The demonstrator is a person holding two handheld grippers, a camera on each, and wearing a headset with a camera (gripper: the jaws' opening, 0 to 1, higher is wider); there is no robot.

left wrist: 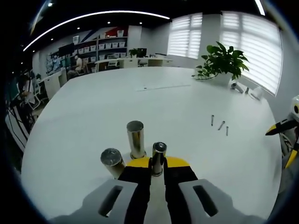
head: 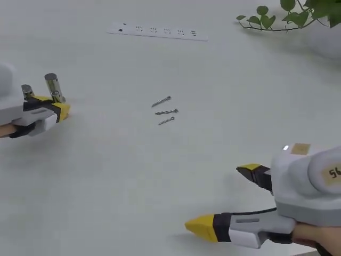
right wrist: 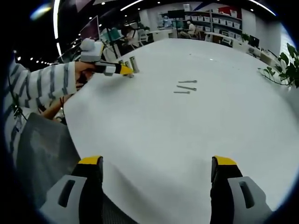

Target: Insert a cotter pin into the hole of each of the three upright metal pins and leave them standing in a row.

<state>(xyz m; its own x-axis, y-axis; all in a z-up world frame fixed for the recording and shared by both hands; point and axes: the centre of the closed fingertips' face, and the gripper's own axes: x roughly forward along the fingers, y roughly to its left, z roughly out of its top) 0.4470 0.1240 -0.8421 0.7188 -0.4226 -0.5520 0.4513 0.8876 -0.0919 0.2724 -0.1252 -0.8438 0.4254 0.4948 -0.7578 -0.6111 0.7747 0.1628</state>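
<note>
At the far left the left gripper (left wrist: 157,164) is clamping one metal pin (left wrist: 159,151) beside the other two pins (left wrist: 135,137), while the right gripper (right wrist: 157,162) is hanging wide open and empty at near right, likely needing to fetch one of three cotter pins (head: 165,111) lying mid-way across the table (head: 160,186).
</note>
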